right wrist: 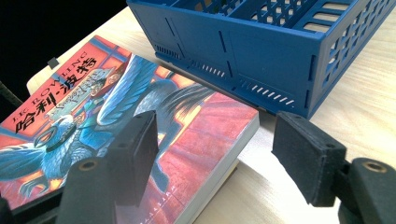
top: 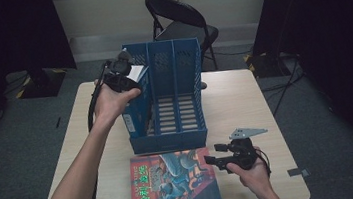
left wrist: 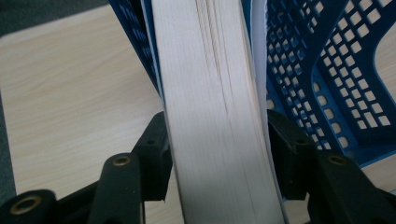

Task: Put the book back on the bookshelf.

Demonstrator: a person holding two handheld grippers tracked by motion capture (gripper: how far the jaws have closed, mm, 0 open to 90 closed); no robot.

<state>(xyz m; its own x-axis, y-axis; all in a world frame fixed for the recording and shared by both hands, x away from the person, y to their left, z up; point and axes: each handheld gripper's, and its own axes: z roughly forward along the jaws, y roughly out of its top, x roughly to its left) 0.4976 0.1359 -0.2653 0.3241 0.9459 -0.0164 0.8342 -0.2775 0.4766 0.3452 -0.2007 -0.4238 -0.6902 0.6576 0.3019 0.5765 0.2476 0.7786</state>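
Left jaws: clamped on the thick book (left wrist: 215, 116), one black pad on each cover, page edges facing the camera in the left gripper view.
Right jaws: spread apart with nothing between them, hovering over the table just off the near right corner of the picture-cover book (right wrist: 116, 116).
Thick book: standing on edge in the leftmost compartment of the blue file rack (top: 173, 64), leaning a little, its white page block showing at the rack's top in the high view.
Left gripper (top: 122, 75): held by the left hand (top: 109, 99) at the rack's upper left corner.
Blue file rack: three compartments with perforated dividers and a slatted floor, standing mid-table; the middle and right compartments hold nothing.
Picture-cover book: lying flat, cover up, red and blue artwork with Chinese title characters, touching or just beside the rack's front wall.
Right gripper (top: 221, 159): in the right hand (top: 253, 169), just right of the flat book.
Table (top: 234, 98): light wood top.
Folding chair (top: 180, 18): black, behind the table.
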